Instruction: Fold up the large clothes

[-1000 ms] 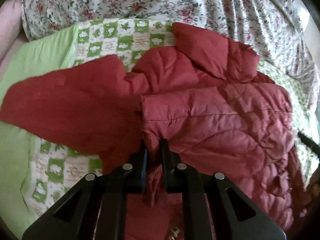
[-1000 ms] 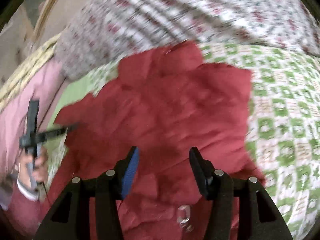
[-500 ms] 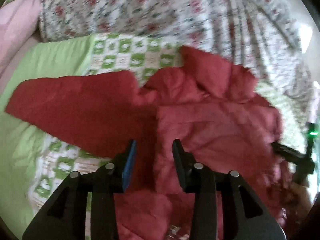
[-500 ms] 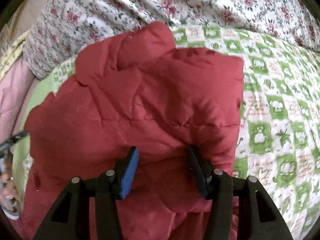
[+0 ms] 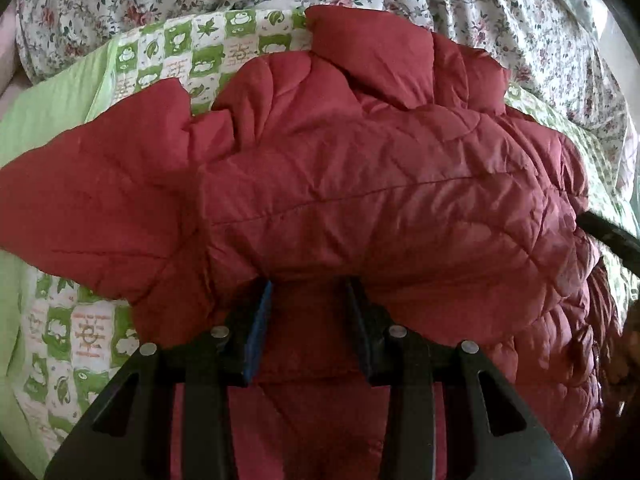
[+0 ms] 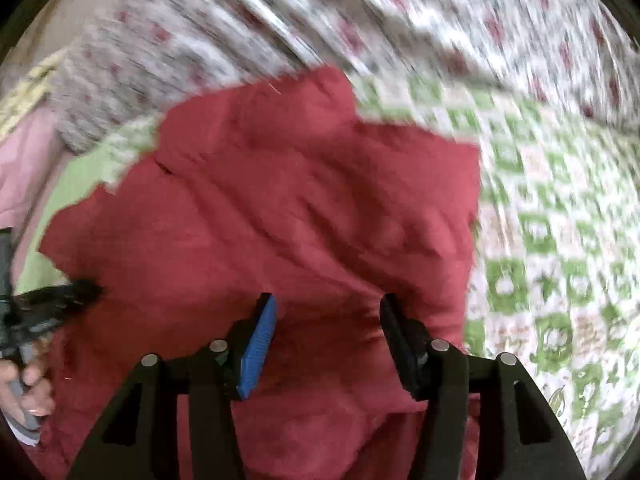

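Observation:
A large red quilted jacket lies on the bed, folded over lengthwise, with one sleeve spread to the left and the collar at the far side. My left gripper is open, its fingertips tucked against the near edge of the folded layer, holding nothing. The jacket also shows in the blurred right wrist view. My right gripper is open just above the jacket's near part. The left gripper shows at that view's left edge; the right gripper's tip shows at the left wrist view's right edge.
The jacket rests on a green and white checked quilt with a plain green border. A floral bedspread lies bunched behind it. A pink cover lies at the far left of the right wrist view.
My left gripper opened, let go of the jacket's edge and moved in low against the fold. My right gripper stayed open and is swinging, blurring its view.

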`<state>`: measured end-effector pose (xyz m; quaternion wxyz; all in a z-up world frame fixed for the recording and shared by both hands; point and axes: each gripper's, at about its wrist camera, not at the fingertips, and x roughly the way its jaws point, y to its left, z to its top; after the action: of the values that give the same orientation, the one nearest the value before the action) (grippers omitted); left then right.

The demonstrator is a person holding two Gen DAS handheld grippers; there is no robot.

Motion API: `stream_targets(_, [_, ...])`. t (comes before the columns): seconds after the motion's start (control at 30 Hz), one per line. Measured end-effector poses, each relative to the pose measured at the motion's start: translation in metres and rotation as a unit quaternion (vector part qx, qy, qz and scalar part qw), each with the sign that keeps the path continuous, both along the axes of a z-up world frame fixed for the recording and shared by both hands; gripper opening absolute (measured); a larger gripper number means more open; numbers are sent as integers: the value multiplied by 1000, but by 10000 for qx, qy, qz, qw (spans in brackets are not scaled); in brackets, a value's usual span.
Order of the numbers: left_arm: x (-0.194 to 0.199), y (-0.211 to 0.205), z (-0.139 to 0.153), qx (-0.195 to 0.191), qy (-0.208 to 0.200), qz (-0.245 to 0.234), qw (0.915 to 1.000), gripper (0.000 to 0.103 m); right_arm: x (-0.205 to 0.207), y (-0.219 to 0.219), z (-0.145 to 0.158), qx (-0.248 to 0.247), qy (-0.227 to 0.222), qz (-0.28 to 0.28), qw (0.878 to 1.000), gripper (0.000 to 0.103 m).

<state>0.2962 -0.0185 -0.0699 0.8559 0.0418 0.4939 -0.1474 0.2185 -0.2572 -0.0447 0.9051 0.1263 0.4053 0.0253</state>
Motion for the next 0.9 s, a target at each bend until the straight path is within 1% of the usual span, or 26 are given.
stream_targets(0.03, [1, -1, 0, 9, 8, 9, 10000, 35, 2, 11, 6, -80, -46, 117, 9999, 57])
stream_targets(0.1, [1, -1, 0, 18, 21, 7, 10000, 35, 12, 27, 8, -140, 38, 334, 9993, 60])
stream_targets(0.2, [-3, 7, 8, -73, -110, 36, 9999, 35, 32, 41, -14, -336, 496, 431, 9973, 61])
stream_targets(0.23, [-2, 11, 8, -101, -116, 55, 9999, 35, 39, 40, -29, -348, 713, 403, 9960, 61])
stream_targets(0.27, [0, 14, 6, -128, -30, 74, 9999, 35, 42, 38, -39, -303, 808, 392, 9955, 61])
stream_targets(0.33, [6, 19, -1, -228, 183, 77, 9995, 35, 45, 33, -52, -236, 791, 412, 9957, 61])
stream_targets(0.37, [8, 20, -5, -278, 228, 46, 9993, 35, 46, 32, -53, -206, 786, 386, 9959, 61])
stream_targets(0.5, [8, 16, -8, -248, 204, 19, 9995, 35, 48, 35, -53, -277, 825, 343, 9956, 61])
stream_targets(0.67, [8, 20, -9, -370, 220, 33, 9991, 35, 48, 36, -54, -192, 796, 335, 9961, 62])
stream_targets(0.77, [5, 24, -1, -471, 233, 61, 9986, 35, 43, 32, -46, -9, 732, 321, 9968, 62])
stream_targets(0.83, [2, 33, 6, -688, 289, 95, 9972, 38, 33, 25, -38, 113, 680, 269, 9973, 62])
stream_targets(0.87, [2, 38, 8, -792, 312, 117, 9963, 42, 28, 22, -32, 139, 630, 242, 9976, 63])
stream_targets(0.9, [0, 42, 10, -876, 330, 157, 9955, 43, 25, 22, -29, 148, 598, 230, 9978, 63])
